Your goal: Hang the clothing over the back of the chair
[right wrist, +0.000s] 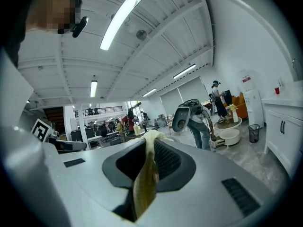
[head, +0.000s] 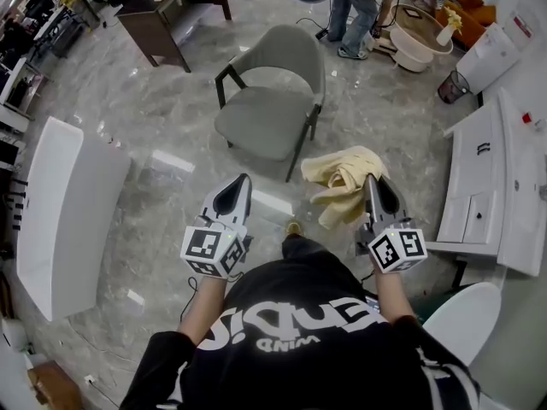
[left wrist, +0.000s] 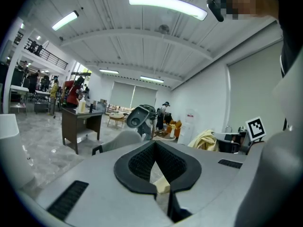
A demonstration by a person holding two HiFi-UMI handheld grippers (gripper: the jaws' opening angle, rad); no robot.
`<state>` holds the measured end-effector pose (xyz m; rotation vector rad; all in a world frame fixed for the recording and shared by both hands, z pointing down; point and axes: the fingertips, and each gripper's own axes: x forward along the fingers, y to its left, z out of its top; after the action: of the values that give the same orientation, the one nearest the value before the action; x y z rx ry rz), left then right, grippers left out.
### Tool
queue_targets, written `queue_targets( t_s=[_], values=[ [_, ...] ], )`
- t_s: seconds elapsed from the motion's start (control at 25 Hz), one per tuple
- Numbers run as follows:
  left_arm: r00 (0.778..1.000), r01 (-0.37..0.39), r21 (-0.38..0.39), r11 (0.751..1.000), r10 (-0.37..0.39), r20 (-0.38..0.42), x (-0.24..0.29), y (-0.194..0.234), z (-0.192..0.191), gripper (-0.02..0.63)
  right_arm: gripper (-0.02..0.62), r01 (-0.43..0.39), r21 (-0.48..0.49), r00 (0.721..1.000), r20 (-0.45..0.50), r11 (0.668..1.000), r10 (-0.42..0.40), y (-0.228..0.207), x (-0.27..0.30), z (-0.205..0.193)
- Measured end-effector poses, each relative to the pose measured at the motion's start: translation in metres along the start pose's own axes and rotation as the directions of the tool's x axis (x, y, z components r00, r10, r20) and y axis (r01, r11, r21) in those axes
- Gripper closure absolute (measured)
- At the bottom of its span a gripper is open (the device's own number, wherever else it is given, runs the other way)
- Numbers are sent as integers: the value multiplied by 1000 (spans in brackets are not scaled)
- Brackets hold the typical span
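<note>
Head view: cloth (head: 338, 173) bunched at right gripper (head: 373, 190), near chair (head: 273, 92), whose back is bare, so hanging not yet done; left gripper view: left gripper (left wrist: 154, 148) jaws together, empty; right gripper view: jaws pinching cloth.

Bright, even indoor light comes from long white ceiling tube lights (left wrist: 168, 6), which burn out to pure white in both gripper views. The glossy grey marble floor (head: 154, 118) throws back pale glare patches. The grey padded chair (head: 273, 101) casts only a faint, soft shadow. Fisheye distortion bends straight lines, and both gripper views darken to black at their corners.
</note>
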<state>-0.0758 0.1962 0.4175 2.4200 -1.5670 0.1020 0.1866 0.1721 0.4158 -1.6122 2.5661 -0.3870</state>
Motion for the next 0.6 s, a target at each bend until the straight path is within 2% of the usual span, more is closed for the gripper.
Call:
queue_targets(
  t_s=[0.32, 0.6],
  values=[
    [999, -44, -10, 999, 44, 26, 57, 27, 19, 591, 538, -57, -13, 998, -2, 998, 57, -20, 68, 16],
    [999, -44, -31, 999, 45, 21, 97, 61, 27, 591, 540, -67, -19, 998, -23, 998, 67, -27, 124, 20]
  ],
)
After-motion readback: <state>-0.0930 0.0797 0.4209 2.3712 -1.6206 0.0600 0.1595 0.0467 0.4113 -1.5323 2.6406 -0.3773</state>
